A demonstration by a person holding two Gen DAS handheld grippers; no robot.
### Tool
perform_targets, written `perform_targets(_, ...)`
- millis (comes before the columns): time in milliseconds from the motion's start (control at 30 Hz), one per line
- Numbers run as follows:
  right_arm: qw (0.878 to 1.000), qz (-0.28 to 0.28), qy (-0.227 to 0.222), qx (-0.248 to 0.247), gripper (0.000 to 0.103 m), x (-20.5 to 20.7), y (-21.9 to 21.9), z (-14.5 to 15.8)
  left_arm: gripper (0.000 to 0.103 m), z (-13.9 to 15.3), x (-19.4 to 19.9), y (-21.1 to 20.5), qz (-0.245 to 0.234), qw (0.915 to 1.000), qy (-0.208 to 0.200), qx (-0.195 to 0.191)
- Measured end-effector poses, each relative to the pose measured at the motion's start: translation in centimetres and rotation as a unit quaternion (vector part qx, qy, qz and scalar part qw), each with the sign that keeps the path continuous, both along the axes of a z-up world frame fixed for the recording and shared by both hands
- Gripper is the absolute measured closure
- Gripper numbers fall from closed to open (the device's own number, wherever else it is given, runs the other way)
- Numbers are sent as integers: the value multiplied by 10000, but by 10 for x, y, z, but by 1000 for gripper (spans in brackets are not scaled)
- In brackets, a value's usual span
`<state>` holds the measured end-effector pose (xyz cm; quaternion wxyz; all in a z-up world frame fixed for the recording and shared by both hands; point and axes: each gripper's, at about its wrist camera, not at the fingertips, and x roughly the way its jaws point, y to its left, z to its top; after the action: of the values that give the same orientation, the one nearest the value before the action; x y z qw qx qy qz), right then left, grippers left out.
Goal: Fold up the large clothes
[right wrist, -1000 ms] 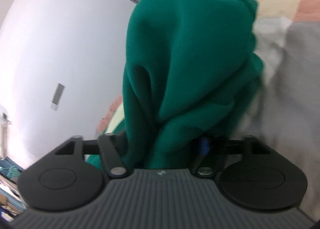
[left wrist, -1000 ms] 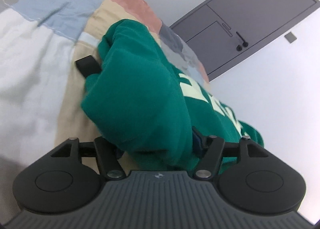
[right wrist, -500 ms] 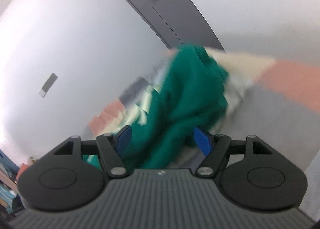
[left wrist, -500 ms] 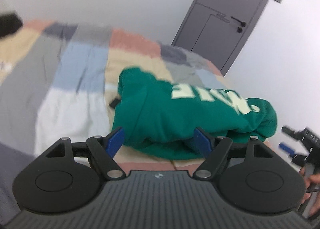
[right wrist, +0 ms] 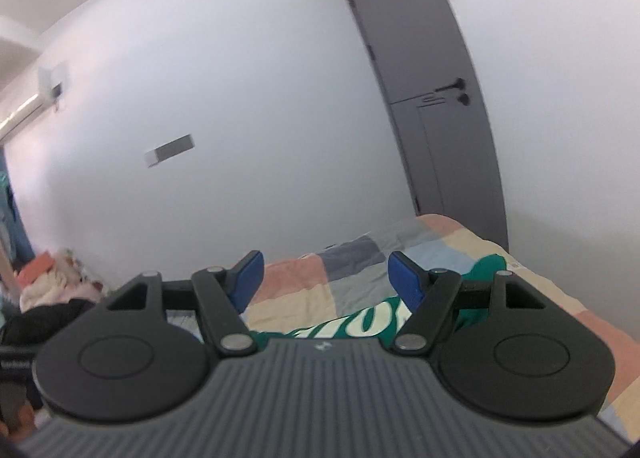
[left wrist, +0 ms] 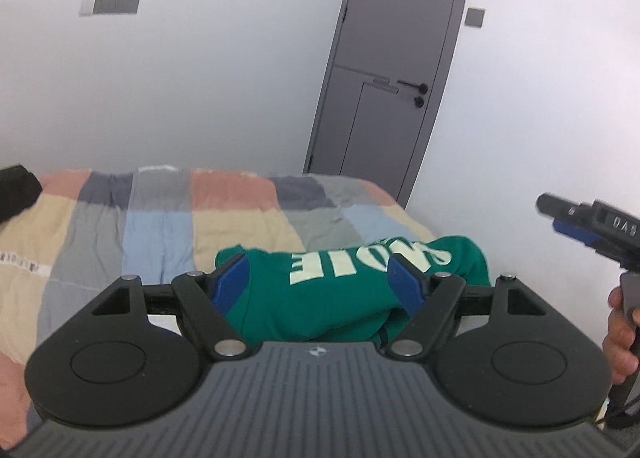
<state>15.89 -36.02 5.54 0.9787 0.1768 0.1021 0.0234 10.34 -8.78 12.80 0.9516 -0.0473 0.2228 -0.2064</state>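
Garment: green sweatshirt [left wrist: 344,290] with pale lettering lies bunched on the patchwork bed cover [left wrist: 160,226], near the bed's corner on the door [left wrist: 396,70] side; neither tool is touching it.
Risk: if you call this finished, the folds look loose and rounded rather than flat, so the bundle may slump open.
Cause: thick fleece springs back when nothing presses it down.
Second risk: the bundle sits near the bed's edge, so a careless nudge could push it toward the drop.
Left hand-held gripper [left wrist: 320,282]: jaws spread wide and empty; the sweatshirt shows between the blue pads [left wrist: 230,284] only as background, well below them.
Right hand-held gripper [right wrist: 326,278]: jaws likewise released, nothing between them, held above the bed.
Advice: check the fold's edges before you go back in.
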Motion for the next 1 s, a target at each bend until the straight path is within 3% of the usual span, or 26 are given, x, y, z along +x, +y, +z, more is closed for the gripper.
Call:
perform_targets(200, 9991, 116, 70, -397, 31, -27, 28, 5, 23, 10, -31, 6, 54, 9995, -269, 172)
perform_targets(300, 9986, 132, 108, -494, 31, -40, 36, 1, 23, 6, -40, 11, -120, 9998, -175, 37)
perform_targets(533, 9964, 137, 429, -717, 31, -60, 54, -15, 23, -11, -53, 13, -9, 9996, -147, 231)
perform_targets(867, 9941, 146, 867, -643, 32, -68, 64, -38, 20, -27, -61, -3, -174, 9980, -267, 547)
perform_targets(1000, 9936, 31, 968, -590, 32, -71, 60, -43, 20, -30, -61, -7, -264, 9983, -221, 472)
